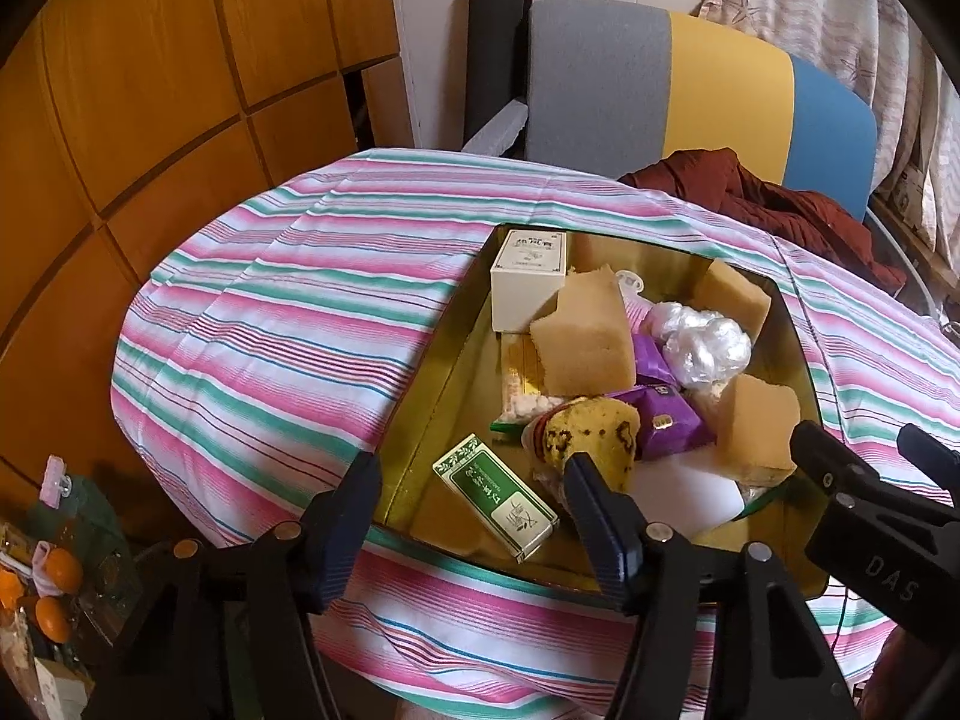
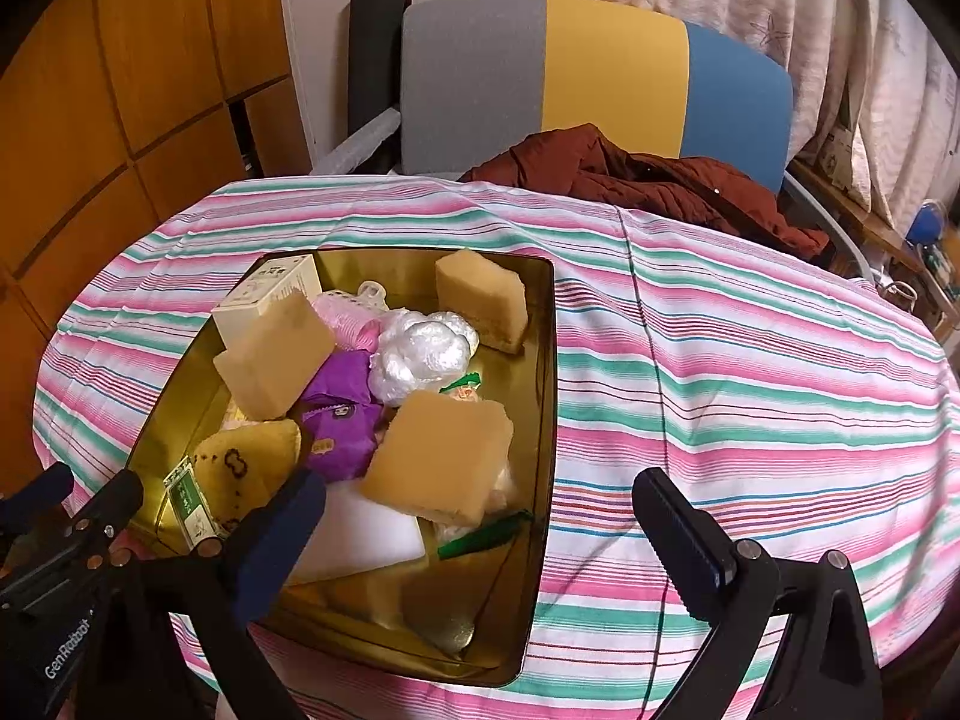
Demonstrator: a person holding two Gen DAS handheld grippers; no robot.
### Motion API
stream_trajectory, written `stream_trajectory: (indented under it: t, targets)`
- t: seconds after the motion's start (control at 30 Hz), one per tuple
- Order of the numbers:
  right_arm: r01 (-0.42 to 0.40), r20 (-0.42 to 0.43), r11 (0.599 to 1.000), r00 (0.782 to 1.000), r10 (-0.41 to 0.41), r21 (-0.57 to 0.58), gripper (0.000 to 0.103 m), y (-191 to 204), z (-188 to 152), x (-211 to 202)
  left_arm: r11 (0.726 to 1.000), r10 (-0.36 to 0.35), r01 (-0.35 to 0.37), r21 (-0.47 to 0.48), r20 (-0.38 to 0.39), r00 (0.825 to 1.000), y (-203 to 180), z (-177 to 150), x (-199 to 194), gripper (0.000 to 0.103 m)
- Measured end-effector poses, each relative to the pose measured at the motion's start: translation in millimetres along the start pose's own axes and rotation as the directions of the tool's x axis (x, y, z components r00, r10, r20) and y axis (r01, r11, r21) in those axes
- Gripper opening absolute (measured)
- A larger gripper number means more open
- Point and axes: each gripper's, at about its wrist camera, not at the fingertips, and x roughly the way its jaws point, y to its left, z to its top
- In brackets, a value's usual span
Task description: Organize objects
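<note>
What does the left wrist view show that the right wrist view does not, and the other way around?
Only the left wrist view: oranges at lower left beside the table, and the whole green and white box in the tin.

Only the right wrist view: the bare striped tablecloth right of the tin, and a green wrapper under the near sponge.

Both: the gold tin, tan sponges, purple packets, crumpled plastic, and the chair.

Striped tablecloth (image 2: pixel 750 372): bare on both sides of the gold tin (image 2: pixel 543 420), open passage. Tin interior: crowded with sponge blocks (image 2: pixel 441 465), purple packets (image 2: pixel 339 426), crumpled plastic (image 2: pixel 420 351); near-left corner floor bare beside the green box (image 1: pixel 495 495). Far edge: chair (image 2: pixel 600 72), brown jacket (image 2: pixel 648 186).
</note>
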Motion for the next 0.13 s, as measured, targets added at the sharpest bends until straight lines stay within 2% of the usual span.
stream_trajectory:
  t: [0.13]
  targets:
    - [-0.001,-0.001,1.0,1.0,0.001,-0.003,0.103,-0.1,0.2,0.1,1.0,0.018,-0.018,0.013,0.01,1.0,-2.5,-1.0,-1.1,0.064]
